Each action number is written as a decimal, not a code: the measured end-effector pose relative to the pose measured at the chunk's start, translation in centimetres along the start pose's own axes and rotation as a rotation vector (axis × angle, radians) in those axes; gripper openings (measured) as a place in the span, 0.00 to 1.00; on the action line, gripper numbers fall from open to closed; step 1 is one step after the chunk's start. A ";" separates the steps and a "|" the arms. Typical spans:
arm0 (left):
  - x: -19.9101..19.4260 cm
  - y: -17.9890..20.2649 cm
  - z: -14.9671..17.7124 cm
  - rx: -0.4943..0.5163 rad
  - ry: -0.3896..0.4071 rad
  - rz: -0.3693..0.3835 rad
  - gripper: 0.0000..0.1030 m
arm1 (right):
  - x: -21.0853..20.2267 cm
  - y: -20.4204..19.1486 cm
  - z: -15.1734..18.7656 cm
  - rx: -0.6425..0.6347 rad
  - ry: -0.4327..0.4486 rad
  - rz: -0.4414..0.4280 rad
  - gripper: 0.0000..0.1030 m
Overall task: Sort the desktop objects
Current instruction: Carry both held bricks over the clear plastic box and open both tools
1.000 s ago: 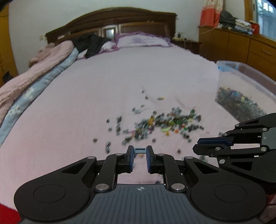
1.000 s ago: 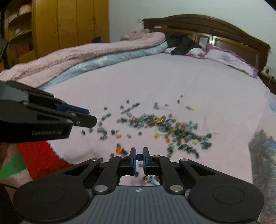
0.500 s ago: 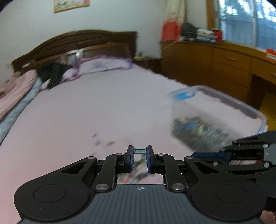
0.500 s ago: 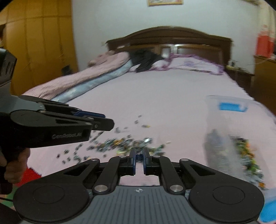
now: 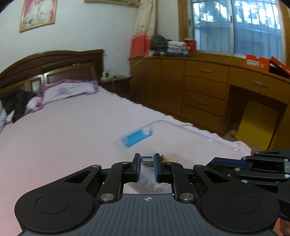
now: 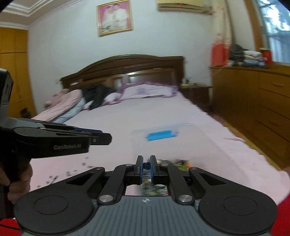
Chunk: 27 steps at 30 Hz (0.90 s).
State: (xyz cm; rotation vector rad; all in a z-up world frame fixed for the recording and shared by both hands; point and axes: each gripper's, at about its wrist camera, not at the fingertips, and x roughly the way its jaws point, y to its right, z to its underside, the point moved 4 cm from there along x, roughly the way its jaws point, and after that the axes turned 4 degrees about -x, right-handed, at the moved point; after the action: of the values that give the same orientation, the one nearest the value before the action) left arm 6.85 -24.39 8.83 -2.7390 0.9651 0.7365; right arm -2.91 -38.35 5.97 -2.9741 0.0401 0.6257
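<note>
We hold our left gripper [image 5: 147, 159] and right gripper [image 6: 146, 164] level, side by side, each pinching a small piece.

Two grippers: the left gripper [image 5: 147, 168] holds one small grey block [image 5: 146, 158]; the right gripper [image 6: 146, 169] pinches one small dark blue piece [image 6: 146, 165]; one clear plastic bin [image 5: 183, 129] on the near right of one bed [image 5: 72, 130]; one framed picture [image 6: 114, 17]; loose pieces too blurred to count.
</note>
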 end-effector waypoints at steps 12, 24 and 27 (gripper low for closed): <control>3.2 4.1 1.3 0.062 -0.057 0.062 0.24 | 1.5 4.7 3.7 0.070 -0.062 0.110 0.14; -0.6 1.2 2.9 0.076 -0.027 -0.029 0.70 | 0.5 2.5 4.1 0.020 -0.044 0.101 0.53; -2.5 -0.7 3.8 0.052 -0.033 -0.084 0.77 | 0.4 1.5 4.1 0.012 -0.041 0.079 0.56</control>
State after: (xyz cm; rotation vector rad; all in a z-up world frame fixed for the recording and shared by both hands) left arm 4.07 -21.35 6.71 -2.6952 0.8443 0.7291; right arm -4.23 -39.37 1.92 -2.9593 0.1583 0.6919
